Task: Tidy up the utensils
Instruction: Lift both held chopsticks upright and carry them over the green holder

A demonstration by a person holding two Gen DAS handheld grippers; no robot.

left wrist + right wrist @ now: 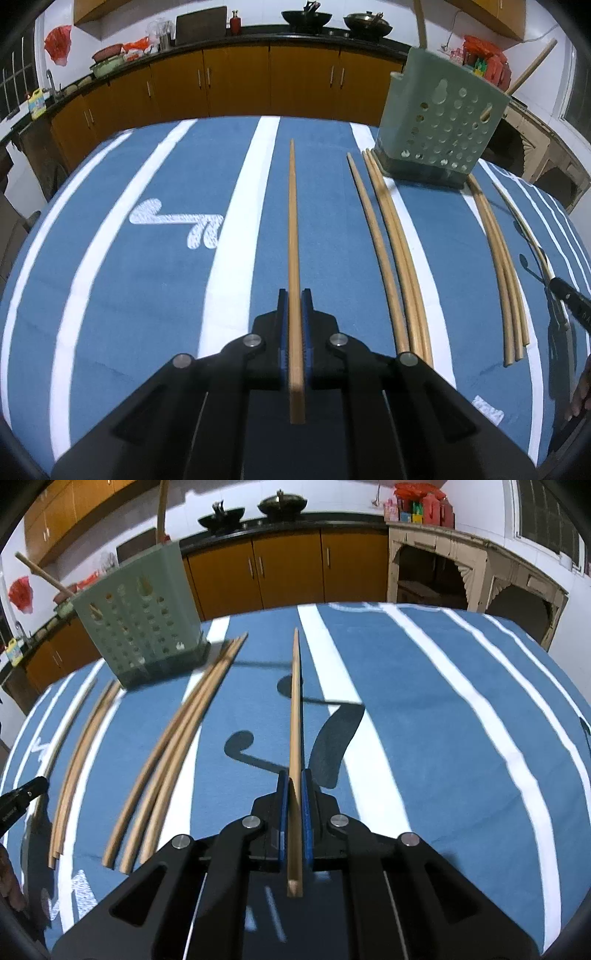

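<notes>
Under and ahead of the jaws spreads a blue tablecloth (110,280) with white stripes and a white arrow print (177,223) left of the left jaws. Far beyond the jaws, orange-brown cabinets (236,79) carry a dark countertop (343,517) with two black woks (221,517). A pale carved stand (476,568) sits ahead-right of the right jaws, red packages (424,504) behind it.

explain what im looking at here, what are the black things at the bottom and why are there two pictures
Each black thing is a hand-held gripper, a two-finger clamp that a person carries, one in each hand. A small camera on each looks forward along its fingers, so you get two pictures of one table.

The left gripper is shut on a chopstick. The right gripper is shut on another chopstick.

On the blue striped cloth lie more loose chopsticks, beside a green holder with holes that already has some sticking out.
</notes>
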